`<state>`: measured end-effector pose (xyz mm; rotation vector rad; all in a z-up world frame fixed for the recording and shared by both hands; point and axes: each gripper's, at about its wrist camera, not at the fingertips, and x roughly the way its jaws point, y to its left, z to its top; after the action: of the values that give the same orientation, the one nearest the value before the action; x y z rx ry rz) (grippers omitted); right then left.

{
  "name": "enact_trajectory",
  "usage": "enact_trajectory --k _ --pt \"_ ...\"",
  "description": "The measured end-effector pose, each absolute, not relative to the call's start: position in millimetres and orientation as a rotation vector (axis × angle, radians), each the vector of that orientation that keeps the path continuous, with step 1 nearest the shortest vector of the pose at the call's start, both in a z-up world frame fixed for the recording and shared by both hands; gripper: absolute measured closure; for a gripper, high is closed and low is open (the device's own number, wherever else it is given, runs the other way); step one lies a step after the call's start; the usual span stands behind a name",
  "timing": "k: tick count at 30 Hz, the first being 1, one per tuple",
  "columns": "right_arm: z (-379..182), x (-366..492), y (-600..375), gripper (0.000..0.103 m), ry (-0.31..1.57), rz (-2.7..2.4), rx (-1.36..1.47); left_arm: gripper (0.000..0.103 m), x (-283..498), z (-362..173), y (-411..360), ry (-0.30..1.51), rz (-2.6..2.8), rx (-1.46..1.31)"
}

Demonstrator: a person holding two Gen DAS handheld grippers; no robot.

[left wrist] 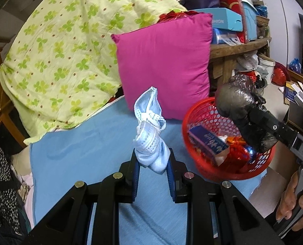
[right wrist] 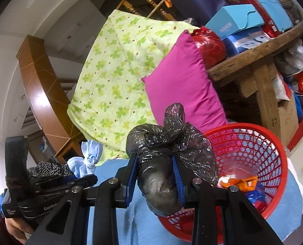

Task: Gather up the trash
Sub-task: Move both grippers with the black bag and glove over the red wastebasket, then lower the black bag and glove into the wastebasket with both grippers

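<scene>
Trash, first piece: a crumpled pale-blue face mask (left wrist: 150,130) with white perforated edging and knotted white ear loops, bunched into a rough twist that stands upright.
Trash, second piece: a black plastic bag (right wrist: 169,163), glossy and wrinkled, tied off into a knotted tip at its top (its contents cannot be told).
Left gripper (left wrist: 152,167): its blue-padded jaws stand narrow and pinch the bottom end of the face mask; the rest of the mask rises free above the fingertips.
Right gripper (right wrist: 156,175): jaws clamped on the lower half of the black plastic bag, which bulges out above, below and to the right of the pads.
Mask's place: held in the air over the light-blue sheet (left wrist: 86,159), in front of the magenta pillow (left wrist: 165,67) and left of the basket.
Bag's place: held at the near-left rim of the red basket (right wrist: 273,143); from the left wrist view it hangs over the basket's opening.
Basket contents: a blue carton (left wrist: 207,143), red foil wrappers and an orange scrap lie inside.
Basket's place: on the light-blue sheet, just right of the magenta pillow.
Backdrop: a green clover-print quilt (left wrist: 59,61) piled behind the pillow; a wooden table (right wrist: 253,55) stacked with boxes.
Person: fingers (left wrist: 290,202) wrapped round the right gripper's handle.
</scene>
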<state>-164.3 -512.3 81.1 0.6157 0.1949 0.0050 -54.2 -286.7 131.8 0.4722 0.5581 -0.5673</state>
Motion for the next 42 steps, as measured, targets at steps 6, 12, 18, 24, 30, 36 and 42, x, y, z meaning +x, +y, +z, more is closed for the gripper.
enact_trajectory --k 6,12,18,24,30,36,42 --pt "78 -172 -528 0.068 0.18 -0.031 0.654 0.077 -55 137 -305 0.552 -0.611 0.456" --pt "72 -176 -546 0.068 0.167 -0.056 0.713 0.077 -53 137 -319 0.554 -0.681 0.412" --pt "64 -179 -563 0.068 0.149 -0.075 0.798 0.077 -53 133 -339 0.558 -0.76 0.391" --pt "55 -187 -580 0.068 0.122 -0.101 0.888 0.077 -50 125 -359 0.589 -0.812 0.374" --pt "48 -193 -592 0.067 0.105 -0.117 0.944 0.077 -57 114 -381 0.597 -0.837 0.42" --pt "44 -199 -600 0.067 0.094 -0.138 0.973 0.077 -57 104 -400 0.621 -0.849 0.461" --pt "41 -200 -604 0.067 0.094 -0.146 0.986 0.077 -50 98 -407 0.652 -0.853 0.459"
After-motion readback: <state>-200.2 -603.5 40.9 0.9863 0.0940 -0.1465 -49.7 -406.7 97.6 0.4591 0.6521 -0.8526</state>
